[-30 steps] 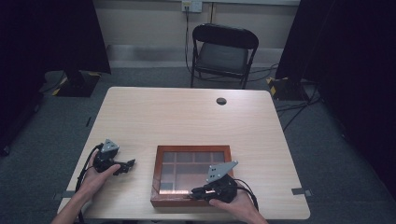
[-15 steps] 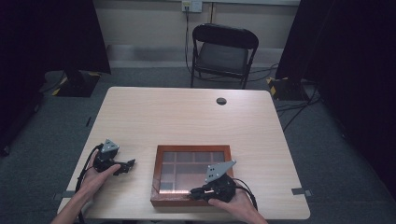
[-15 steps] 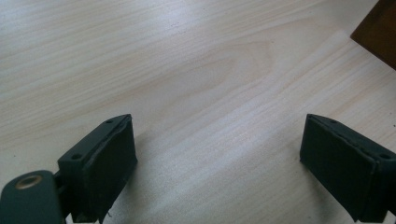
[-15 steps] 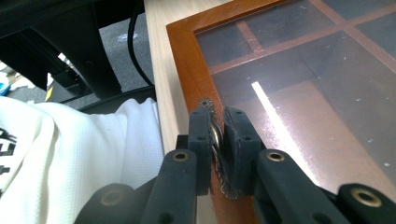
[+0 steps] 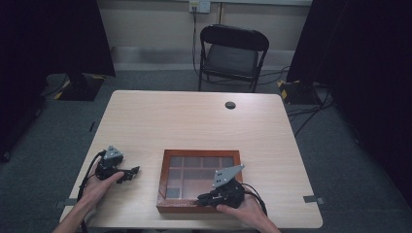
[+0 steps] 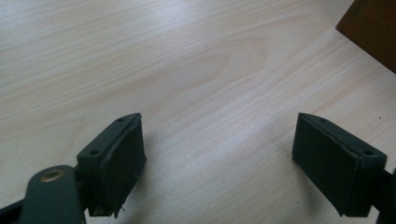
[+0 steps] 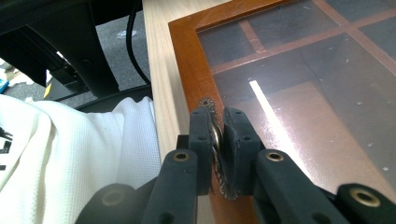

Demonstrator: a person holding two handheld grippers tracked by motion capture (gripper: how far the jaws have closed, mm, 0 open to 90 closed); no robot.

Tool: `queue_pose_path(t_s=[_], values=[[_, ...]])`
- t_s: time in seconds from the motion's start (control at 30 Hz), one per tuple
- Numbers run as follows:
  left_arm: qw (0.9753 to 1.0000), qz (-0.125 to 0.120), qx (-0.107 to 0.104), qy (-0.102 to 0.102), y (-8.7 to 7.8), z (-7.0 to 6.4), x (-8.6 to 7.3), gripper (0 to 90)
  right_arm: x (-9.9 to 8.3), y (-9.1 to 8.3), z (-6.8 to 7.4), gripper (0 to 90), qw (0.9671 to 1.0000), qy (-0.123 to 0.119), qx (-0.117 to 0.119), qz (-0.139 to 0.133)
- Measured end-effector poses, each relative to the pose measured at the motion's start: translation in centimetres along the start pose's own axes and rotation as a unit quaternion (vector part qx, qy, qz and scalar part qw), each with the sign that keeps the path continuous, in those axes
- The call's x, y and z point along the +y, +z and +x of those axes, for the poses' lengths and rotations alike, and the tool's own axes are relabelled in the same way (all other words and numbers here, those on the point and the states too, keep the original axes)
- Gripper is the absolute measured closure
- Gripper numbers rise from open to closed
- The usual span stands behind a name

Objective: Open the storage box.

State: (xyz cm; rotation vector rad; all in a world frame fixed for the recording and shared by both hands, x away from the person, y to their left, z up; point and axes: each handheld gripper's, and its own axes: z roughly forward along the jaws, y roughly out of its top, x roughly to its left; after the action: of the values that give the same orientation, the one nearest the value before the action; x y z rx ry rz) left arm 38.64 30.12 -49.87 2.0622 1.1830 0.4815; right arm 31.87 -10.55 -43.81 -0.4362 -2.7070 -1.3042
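A shallow wooden box [image 5: 199, 153] with a glass lid and dividers inside lies on the table's near half. A small knurled metal knob [image 7: 205, 101] sits on its near frame [image 7: 187, 56]. My right gripper [image 5: 201, 198] [image 7: 217, 135] is shut on that knob, at the box's front edge. My left gripper [image 5: 132, 172] [image 6: 219, 163] rests low over bare table to the left of the box, jaws wide open with nothing between them. A corner of the box [image 6: 373, 28] shows at the upper right of the left gripper view.
A small black round cap [image 5: 230, 105] sits on the light wooden table [image 5: 160, 116] near its far edge. A black folding chair [image 5: 233, 51] stands behind the table. The person's white shirt [image 7: 70, 154] is close below the near table edge.
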Motion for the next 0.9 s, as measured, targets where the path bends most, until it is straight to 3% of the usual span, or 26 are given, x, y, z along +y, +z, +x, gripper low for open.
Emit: queue_pose_path(t_s=[0.27, 0.47, 0.7, 0.9], values=[[0.9998, -0.013, -0.014, 0.011, -0.9, -0.5, 0.2, 16.9, 0.6, -0.9, -0.1, 82.9, 0.9999, -0.005, 0.004, -0.014], [0.9996, -0.016, -0.024, 0.008, -1.2, -0.7, 0.2, 17.0, 1.0, -1.2, -0.2, 82.9, 0.9999, -0.006, 0.007, -0.013], [0.9985, -0.028, -0.046, 0.01, -1.9, -1.3, 0.6, 17.0, 1.5, -1.7, -0.3, 82.8, 0.9997, -0.004, 0.013, -0.021], [0.9962, -0.033, -0.077, 0.023, -2.2, -2.9, 1.4, 17.3, 2.3, -2.4, -0.3, 82.8, 0.9997, -0.005, 0.012, -0.022]])
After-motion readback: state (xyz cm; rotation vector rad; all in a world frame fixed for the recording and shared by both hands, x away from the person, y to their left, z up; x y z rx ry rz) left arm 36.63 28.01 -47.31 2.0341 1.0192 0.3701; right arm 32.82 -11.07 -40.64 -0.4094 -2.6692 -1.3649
